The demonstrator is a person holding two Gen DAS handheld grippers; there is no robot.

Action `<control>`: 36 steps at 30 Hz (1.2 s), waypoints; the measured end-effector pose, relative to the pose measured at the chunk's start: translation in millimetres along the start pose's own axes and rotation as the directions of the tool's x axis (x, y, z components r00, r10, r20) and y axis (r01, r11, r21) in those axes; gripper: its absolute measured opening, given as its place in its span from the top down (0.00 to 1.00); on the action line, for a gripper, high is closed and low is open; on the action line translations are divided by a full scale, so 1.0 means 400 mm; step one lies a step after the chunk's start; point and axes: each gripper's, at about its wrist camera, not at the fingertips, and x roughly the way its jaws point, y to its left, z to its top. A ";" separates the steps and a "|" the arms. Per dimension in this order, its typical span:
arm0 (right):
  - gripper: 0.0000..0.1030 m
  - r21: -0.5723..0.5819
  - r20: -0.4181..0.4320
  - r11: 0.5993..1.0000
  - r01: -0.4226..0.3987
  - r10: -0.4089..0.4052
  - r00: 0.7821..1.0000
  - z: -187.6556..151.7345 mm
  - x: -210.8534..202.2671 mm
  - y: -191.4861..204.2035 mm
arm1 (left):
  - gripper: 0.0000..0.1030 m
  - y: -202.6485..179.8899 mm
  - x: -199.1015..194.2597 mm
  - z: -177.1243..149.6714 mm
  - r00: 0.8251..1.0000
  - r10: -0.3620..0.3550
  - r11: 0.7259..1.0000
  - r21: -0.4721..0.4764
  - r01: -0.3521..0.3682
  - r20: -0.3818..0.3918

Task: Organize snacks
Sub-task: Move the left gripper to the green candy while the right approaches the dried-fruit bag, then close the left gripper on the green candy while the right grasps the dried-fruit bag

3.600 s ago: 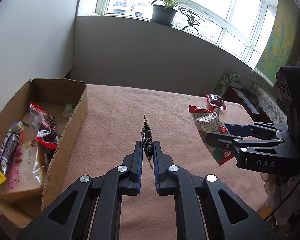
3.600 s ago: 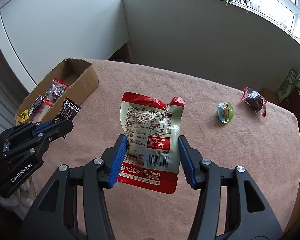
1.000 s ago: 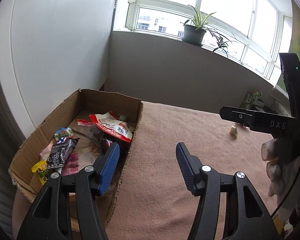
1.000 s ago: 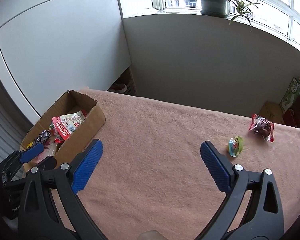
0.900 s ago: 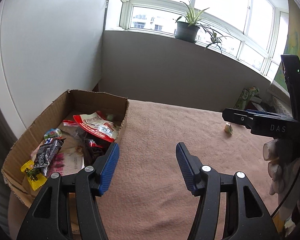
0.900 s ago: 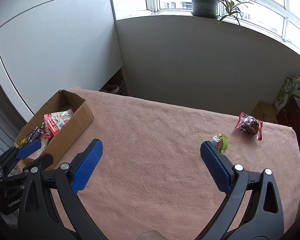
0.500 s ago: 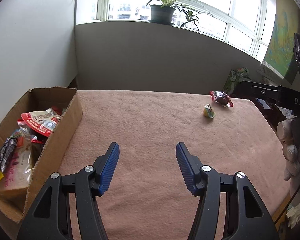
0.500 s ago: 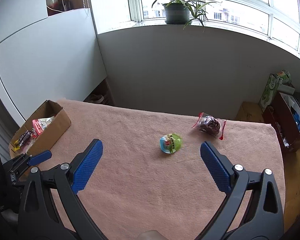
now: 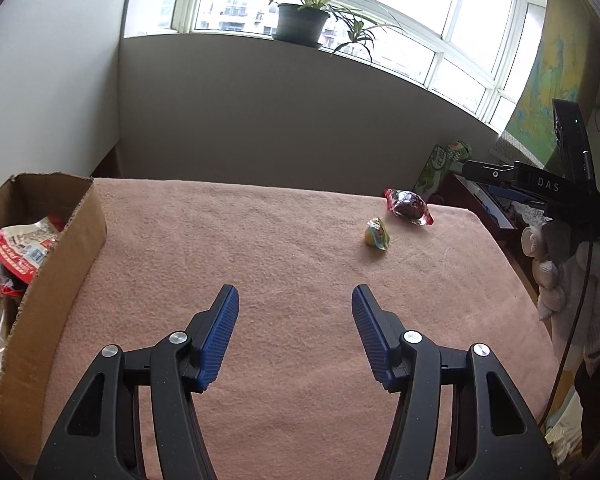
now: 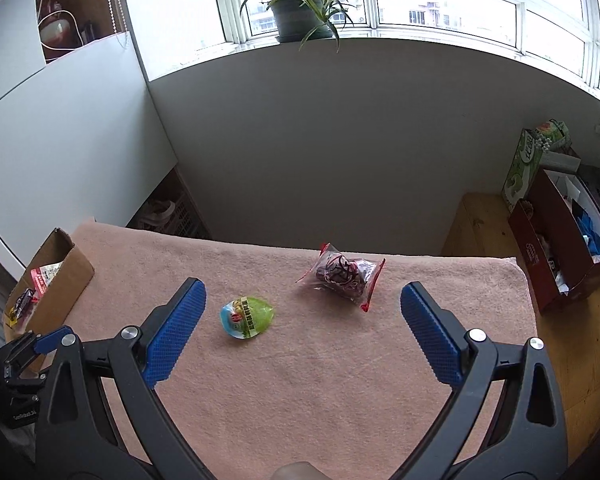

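Observation:
Two snacks lie on the pink tablecloth (image 10: pixel 300 380): a small green and blue round packet (image 10: pixel 247 316) and a clear packet with red edges and dark contents (image 10: pixel 342 274). Both also show in the left wrist view, the round packet (image 9: pixel 377 233) and the dark packet (image 9: pixel 408 206) at the far right. The cardboard box (image 9: pixel 56 276) at the left holds several snack packets, a red and white pouch (image 9: pixel 18 246) on top. My right gripper (image 10: pixel 302 332) is open and empty, just short of the two packets. My left gripper (image 9: pixel 295 336) is open and empty over mid-table.
The table's right edge drops to a wooden floor with a red box (image 10: pixel 560 248) and a green carton (image 10: pixel 530 160). A grey wall runs behind the table. The right gripper's body (image 9: pixel 540 192) and gloved hand hang past the right edge in the left wrist view.
Both grippers have swung right, away from the box. The right gripper has come closer to the two packets. Earlier, the dark wrapper and the red pouch were let go into the box.

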 end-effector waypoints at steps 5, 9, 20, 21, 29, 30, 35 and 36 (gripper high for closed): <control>0.03 -0.020 -0.048 1.000 -0.008 0.007 0.999 0.026 0.079 -0.041 | 0.43 -0.054 0.072 0.033 0.999 -0.017 0.998 0.062 0.020 -0.041; 0.03 -0.024 -0.096 0.998 -0.057 0.055 0.994 0.052 0.137 -0.067 | 0.35 -0.092 0.148 0.049 0.994 -0.063 0.995 0.070 0.070 -0.092; 0.03 -0.177 -0.192 0.982 -0.066 0.031 0.981 0.081 0.260 -0.072 | 0.35 -0.156 0.289 0.083 0.988 -0.067 0.989 0.118 0.083 -0.137; 0.03 -0.186 -0.203 0.980 -0.073 0.034 0.979 0.080 0.268 -0.073 | 0.35 -0.163 0.297 0.086 0.988 -0.069 0.988 0.128 0.088 -0.140; 0.09 -0.258 -0.281 0.962 -0.085 0.009 0.960 0.054 0.315 -0.073 | 0.35 -0.181 0.329 0.097 0.987 -0.074 0.983 0.157 0.096 -0.140; 0.13 -0.260 -0.286 0.962 -0.083 0.005 0.958 0.049 0.320 -0.069 | 0.35 -0.180 0.335 0.098 0.987 -0.074 0.983 0.156 0.096 -0.141; 0.19 -0.269 -0.301 0.960 -0.079 -0.006 0.953 0.032 0.323 -0.080 | 0.35 -0.195 0.346 0.097 0.987 -0.070 0.980 0.175 0.095 -0.145; 0.21 -0.273 -0.303 0.959 -0.078 -0.009 0.953 0.028 0.322 -0.082 | 0.35 -0.204 0.354 0.097 0.987 -0.068 0.979 0.183 0.094 -0.147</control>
